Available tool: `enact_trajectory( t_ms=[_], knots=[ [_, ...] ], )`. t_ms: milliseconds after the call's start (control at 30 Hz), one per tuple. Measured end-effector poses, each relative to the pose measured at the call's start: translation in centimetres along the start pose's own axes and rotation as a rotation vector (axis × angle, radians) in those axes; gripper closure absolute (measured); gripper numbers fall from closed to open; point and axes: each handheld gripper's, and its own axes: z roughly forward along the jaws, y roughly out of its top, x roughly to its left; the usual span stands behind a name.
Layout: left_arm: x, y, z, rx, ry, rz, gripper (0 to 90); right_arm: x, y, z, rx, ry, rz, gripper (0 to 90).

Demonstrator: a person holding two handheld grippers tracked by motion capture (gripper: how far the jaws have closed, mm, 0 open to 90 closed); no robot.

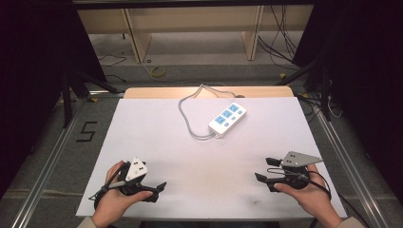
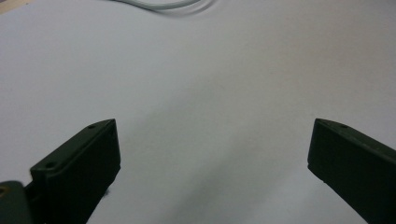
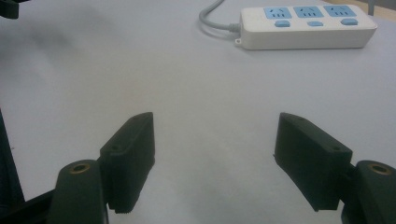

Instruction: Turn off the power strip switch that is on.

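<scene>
A white power strip with blue sockets is lying at an angle on the far middle of the white table, its grey cable looping off toward the far edge. Well apart from it, at the near edge, the left gripper and the right gripper are resting in the person's hands, jaws spread wide and gripping nothing. Both are pointing inward, probably waiting in a ready pose with the strip within reach.

I saw a smooth white plastic power strip with a faint sheen lying on the matt white table sheet; my grippers' black jaws looked matt plastic.
</scene>
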Motion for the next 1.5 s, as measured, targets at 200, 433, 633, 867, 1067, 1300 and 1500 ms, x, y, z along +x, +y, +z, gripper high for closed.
enact_trajectory(
  t_ms=[200, 433, 633, 867, 1067, 1300, 1500],
  knots=[
    [0.0, -0.1, 0.0, 0.002, 0.002, 0.006, 2.7, 0.1, 0.1, -0.1, 0.001, -0.011, -0.002, 32.2],
    [0.1, -0.1, -0.1, -0.005, 0.011, -0.002, 4.2, 0.3, 1.0, -0.2, 0.004, -0.059, -0.030, 55.5],
    [0.0, 0.0, 0.0, -0.003, 0.007, -0.007, 4.9, 0.0, 1.8, -0.2, 0.001, -0.091, -0.040, 76.7],
    [-0.1, 0.0, 0.0, -0.002, 0.012, -0.009, 5.7, -0.5, 2.7, 0.1, 0.018, -0.122, -0.045, 90.0],
    [0.0, 0.0, 0.0, -0.007, 0.019, -0.015, 6.6, -1.1, 3.7, 0.7, 0.041, -0.145, -0.035, 90.0],
    [0.0, 0.0, 0.0, -0.005, 0.015, -0.015, 6.8, -1.7, 4.7, 1.7, 0.065, -0.140, -0.027, 90.0],
    [0.0, 0.0, 0.1, -0.009, 0.015, -0.018, 7.0, -2.0, 5.5, 2.4, 0.066, -0.131, -0.020, 90.0]
  ],
)
